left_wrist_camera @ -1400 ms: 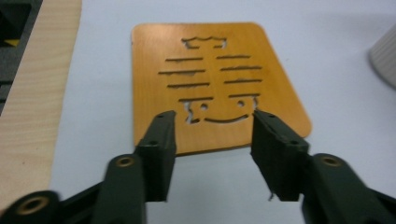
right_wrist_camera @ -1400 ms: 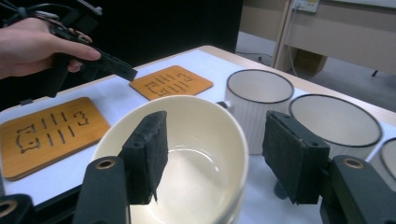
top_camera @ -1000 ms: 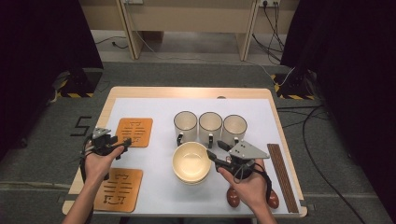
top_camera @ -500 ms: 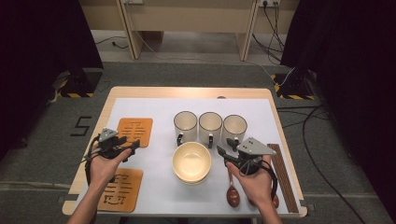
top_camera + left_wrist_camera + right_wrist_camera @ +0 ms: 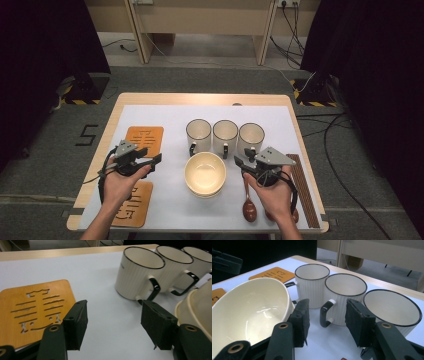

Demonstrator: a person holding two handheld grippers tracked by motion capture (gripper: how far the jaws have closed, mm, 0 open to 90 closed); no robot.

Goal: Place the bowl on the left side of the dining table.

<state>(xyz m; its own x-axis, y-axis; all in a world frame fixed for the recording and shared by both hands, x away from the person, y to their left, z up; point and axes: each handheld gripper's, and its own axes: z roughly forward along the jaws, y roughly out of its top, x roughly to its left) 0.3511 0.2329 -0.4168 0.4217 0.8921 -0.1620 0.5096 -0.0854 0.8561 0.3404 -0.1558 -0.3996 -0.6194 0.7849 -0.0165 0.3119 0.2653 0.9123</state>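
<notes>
The right gripper (image 5: 327, 322), jaws apart and empty, points at the black handle of the middle cream ribbed mug (image 5: 344, 296) straight ahead, nearer than the open, empty left gripper (image 5: 145, 162).

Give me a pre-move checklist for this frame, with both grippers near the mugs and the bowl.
1. Left gripper empty: ok, jaws apart over bare table.
2. Right gripper empty: ok, nothing between the pads; its jaws have just been closing a little.
3. Middle mug upright, handle toward the right gripper: ok.
4. Left mug upright, handle toward the left gripper: ok.
5. Bowl clear of the mugs: cannot tell, the gap is narrow in the high view.
6. Spoon clear of the right hand: not ok, it lies right beside the hand.
</notes>
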